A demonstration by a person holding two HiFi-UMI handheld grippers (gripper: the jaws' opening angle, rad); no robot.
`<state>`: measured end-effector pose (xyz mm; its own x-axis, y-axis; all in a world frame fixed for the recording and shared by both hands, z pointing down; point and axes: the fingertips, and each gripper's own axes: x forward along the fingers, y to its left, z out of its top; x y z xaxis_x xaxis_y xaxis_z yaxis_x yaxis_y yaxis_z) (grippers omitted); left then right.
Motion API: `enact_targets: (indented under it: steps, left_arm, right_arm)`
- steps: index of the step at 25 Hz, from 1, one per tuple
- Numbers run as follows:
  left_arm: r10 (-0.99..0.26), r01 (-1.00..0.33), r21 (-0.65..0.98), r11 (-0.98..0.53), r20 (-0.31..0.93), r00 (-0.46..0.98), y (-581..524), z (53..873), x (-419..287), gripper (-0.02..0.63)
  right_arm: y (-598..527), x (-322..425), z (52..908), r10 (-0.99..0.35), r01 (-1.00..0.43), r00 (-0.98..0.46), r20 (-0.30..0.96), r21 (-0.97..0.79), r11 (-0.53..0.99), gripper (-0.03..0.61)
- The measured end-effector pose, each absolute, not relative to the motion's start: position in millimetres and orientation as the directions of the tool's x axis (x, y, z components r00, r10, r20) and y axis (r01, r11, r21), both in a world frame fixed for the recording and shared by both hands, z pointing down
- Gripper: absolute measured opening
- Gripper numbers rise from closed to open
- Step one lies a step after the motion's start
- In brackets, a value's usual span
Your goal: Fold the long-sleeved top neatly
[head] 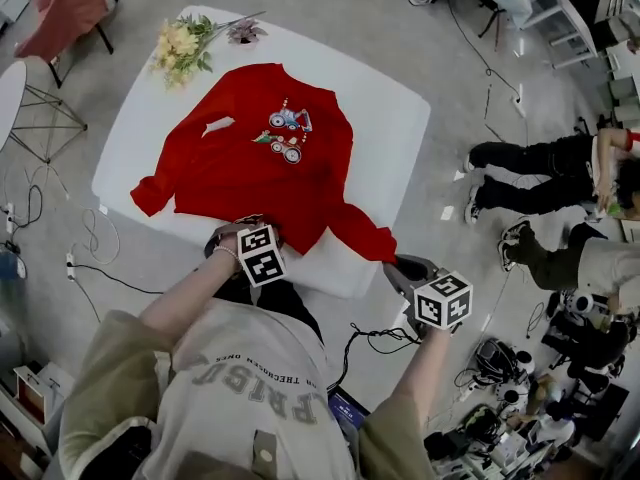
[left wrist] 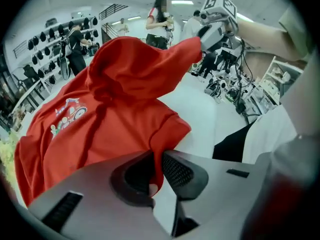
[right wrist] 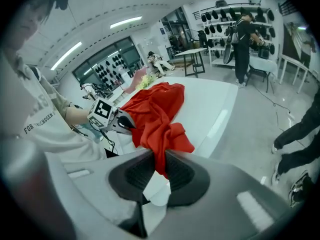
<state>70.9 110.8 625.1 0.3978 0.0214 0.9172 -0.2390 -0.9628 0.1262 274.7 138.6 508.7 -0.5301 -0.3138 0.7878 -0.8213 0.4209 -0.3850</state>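
Left gripper (left wrist: 158, 170) and right gripper (right wrist: 158, 172), each pinching the near edge of the red long-sleeved top (head: 255, 163), which lies spread on the white table (head: 395, 108); folding seemingly barely begun.

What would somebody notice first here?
The bright red long-sleeved top with a cartoon print, spread across the white table. At its near edge the left tongs and right tongs each pinch a bit of the fabric. A bunch of yellow flowers lies at the table's far corner.
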Motion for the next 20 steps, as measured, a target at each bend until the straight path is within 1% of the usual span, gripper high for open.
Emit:
enact_targets:
  steps: [2, 4, 7, 10, 12, 15, 16, 18, 20]
  left_arm:
    - [0.068, -0.218, 0.166, -0.962, 0.915, 0.399, 126, 618, 63, 0.041]
    - [0.106, -0.186, 0.192, -0.964, 0.913, 0.395, 146, 610, 53, 0.032]
    - [0.159, -0.17, 0.239, -0.956, 0.908, 0.388, 179, 607, 38, 0.032]
    - [0.182, -0.185, 0.266, -0.946, 0.909, 0.375, 205, 619, 26, 0.034]
    - [0.154, -0.21, 0.25, -0.945, 0.909, 0.387, 210, 618, 20, 0.04]
    - [0.106, -0.278, 0.25, -0.928, 0.889, 0.445, 202, 604, 11, 0.161]
    - [0.078, -0.313, 0.25, -0.916, 0.878, 0.473, 195, 595, 7, 0.178]
    - [0.0, -0.395, 0.245, -0.885, 0.85, 0.526, 172, 578, -3, 0.195]
    - [-0.085, -0.477, 0.24, -0.845, 0.821, 0.565, 145, 563, -14, 0.201]
  right_arm:
    - [142, 278, 496, -0.348, -0.835, -0.514, 0.784, -0.363, 0.414, 0.06]
    - [141, 280, 481, -0.384, -0.847, -0.478, 0.79, -0.299, 0.439, 0.06]
    - [129, 278, 454, -0.437, -0.841, -0.414, 0.799, -0.152, 0.52, 0.06]
    - [108, 256, 431, -0.46, -0.779, -0.396, 0.795, -0.025, 0.626, 0.06]
    - [88, 228, 424, -0.447, -0.703, -0.411, 0.794, 0.036, 0.71, 0.06]
    - [57, 167, 424, -0.392, -0.57, -0.494, 0.776, 0.051, 0.82, 0.06]
    - [49, 144, 427, -0.361, -0.524, -0.528, 0.768, 0.04, 0.851, 0.06]
    - [39, 103, 441, -0.285, -0.429, -0.58, 0.763, 0.011, 0.903, 0.06]
    - [36, 68, 463, -0.195, -0.329, -0.598, 0.778, -0.017, 0.944, 0.06]
